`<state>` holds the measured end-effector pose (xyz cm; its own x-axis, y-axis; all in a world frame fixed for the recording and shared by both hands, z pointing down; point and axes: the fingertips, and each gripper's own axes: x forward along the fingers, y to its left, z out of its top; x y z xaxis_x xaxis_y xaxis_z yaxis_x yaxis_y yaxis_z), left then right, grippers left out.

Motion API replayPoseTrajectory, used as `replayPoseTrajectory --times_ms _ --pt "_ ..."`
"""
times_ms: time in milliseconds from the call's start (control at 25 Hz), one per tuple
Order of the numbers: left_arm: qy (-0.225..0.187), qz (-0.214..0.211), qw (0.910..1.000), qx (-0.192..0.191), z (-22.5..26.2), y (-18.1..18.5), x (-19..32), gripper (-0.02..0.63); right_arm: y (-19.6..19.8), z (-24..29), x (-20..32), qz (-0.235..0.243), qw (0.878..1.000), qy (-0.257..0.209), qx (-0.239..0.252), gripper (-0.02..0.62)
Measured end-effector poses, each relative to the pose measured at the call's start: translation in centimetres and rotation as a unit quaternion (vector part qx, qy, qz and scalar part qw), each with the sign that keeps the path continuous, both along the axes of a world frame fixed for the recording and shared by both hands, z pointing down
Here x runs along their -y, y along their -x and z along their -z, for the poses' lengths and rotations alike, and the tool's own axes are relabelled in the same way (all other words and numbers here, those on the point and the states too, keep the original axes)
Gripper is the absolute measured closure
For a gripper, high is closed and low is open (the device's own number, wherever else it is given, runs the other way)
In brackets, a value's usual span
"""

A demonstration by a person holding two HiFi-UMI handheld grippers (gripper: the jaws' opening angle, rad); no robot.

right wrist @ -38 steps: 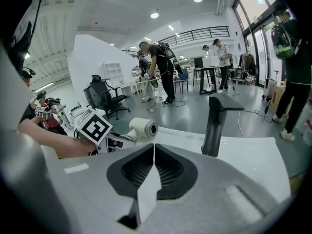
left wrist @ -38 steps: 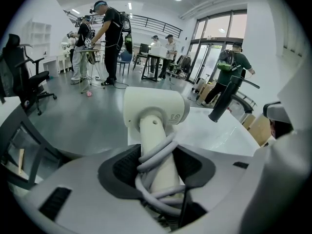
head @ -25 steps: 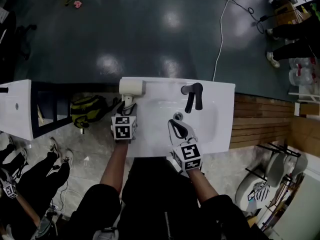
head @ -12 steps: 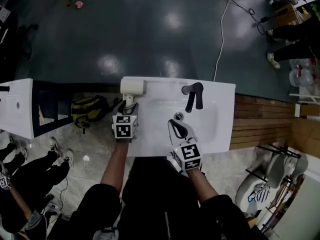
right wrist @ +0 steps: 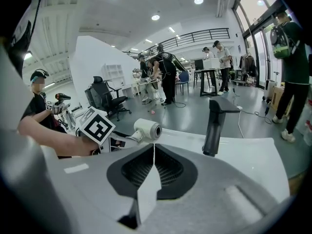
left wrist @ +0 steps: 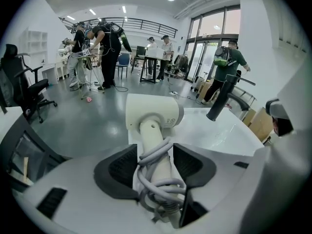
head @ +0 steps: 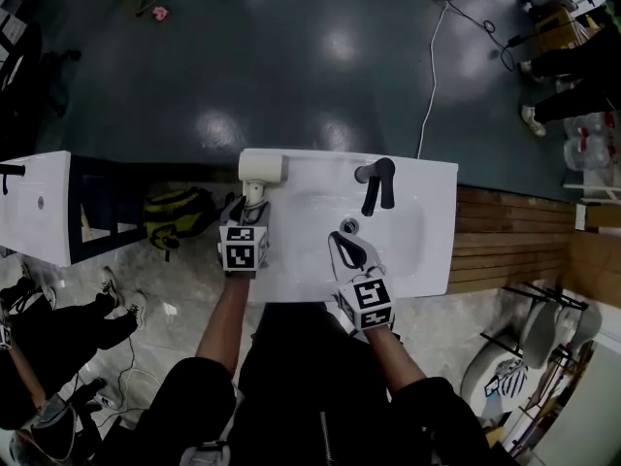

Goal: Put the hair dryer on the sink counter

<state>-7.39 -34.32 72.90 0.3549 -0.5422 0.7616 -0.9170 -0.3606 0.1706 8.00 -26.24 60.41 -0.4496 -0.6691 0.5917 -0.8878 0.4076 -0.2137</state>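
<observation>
In the head view the person's two forearms reach up from the 6 o'clock edge. The right gripper (head: 343, 243), with its marker cube (head: 367, 302) nearest the body, hovers over the basin of the white rectangular sink counter (head: 432, 223), its tips pointing toward 11 o'clock just short of the round metal drain (head: 349, 225). Its own view gives what the overhead angle cannot: the two dark ribbed pads (right wrist: 168, 168) meet in a closed line with nothing between them. At about 9 o'clock from it, the left gripper (head: 248, 208) lies along the counter's left margin. Only the left gripper view shows its grip: the cream-white plastic hair dryer (left wrist: 153, 113) has its handle, wound with a grey coiled cord (left wrist: 156, 175), lying between the pads, and the jaws are opening around it, standing wide with thin gaps at the sides. The dryer rests on the counter at its 10 o'clock corner, its barrel crosswise at the far edge. The right gripper view adds a side look, showing the barrel's open round end (right wrist: 155, 129) and the left gripper's marker cube (right wrist: 96, 126) beside it. Farther on, at the counter's 12 o'clock side, stands a matte black angular faucet (head: 376, 179). Beyond the counter lies glossy grey floor, with a yellow-green backpack (head: 175, 212) at 9 o'clock. People standing round desks (left wrist: 105, 43) at the far end of the hall appear only in the gripper views.
</observation>
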Motion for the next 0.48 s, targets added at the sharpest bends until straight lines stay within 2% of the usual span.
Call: replayPoseTrajectory --times_ms 480 --pt "-0.017 -0.01 0.9998 0.006 1.7 0.4 -1.7 0.39 0.4 1.3 -1.1 0.009 1.0 -0.015 0.003 0.591"
